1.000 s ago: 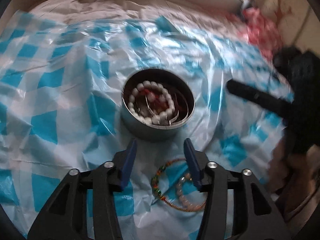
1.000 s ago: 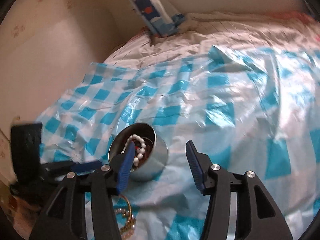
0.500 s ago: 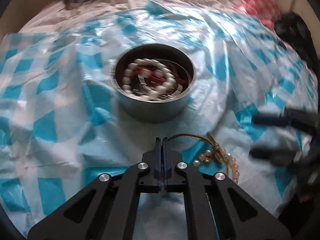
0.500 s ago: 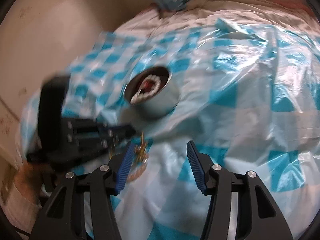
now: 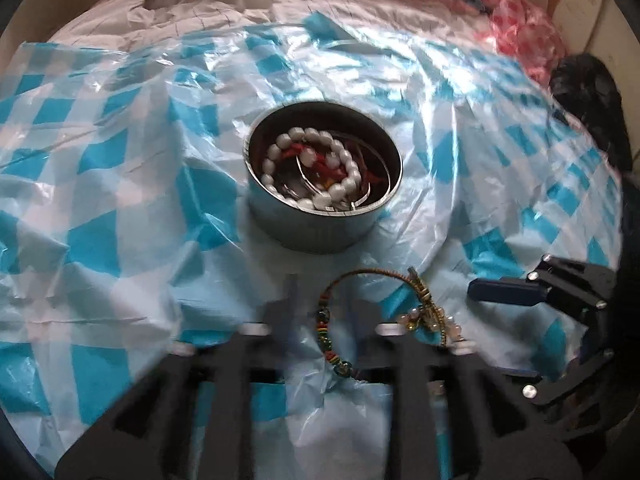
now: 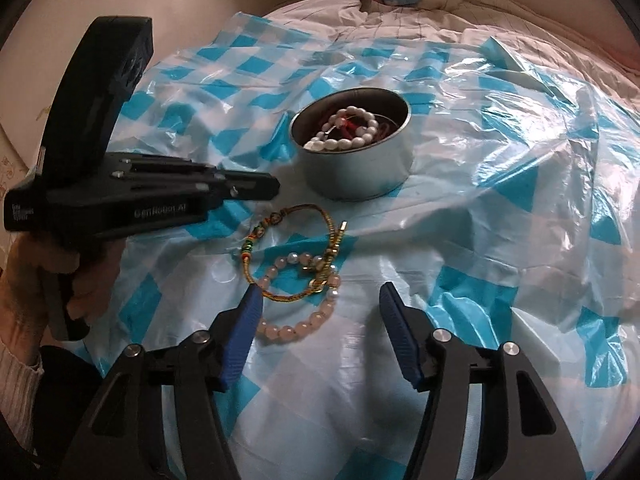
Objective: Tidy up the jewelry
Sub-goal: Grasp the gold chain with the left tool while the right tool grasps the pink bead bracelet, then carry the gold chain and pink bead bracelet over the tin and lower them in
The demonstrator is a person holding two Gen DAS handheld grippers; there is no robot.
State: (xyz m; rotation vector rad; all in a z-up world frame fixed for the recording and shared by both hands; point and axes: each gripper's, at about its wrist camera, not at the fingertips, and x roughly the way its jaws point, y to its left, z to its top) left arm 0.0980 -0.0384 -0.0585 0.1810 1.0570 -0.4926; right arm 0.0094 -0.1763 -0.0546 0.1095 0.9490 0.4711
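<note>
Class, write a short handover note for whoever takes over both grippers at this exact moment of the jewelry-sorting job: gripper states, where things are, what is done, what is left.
Left gripper: open, holding nothing; its jaws have just been opening, with the cord bracelet lying between them.
Right gripper: open, empty; jaws have just been opening, just short of the pink bead bracelet.
Tin: upright on the checked plastic sheet, beyond both bracelets.
Done: white bead bracelet and some red pieces are in the tin.
Left: the cord and pink bracelets, overlapping on the sheet, probably go into the tin.
</note>
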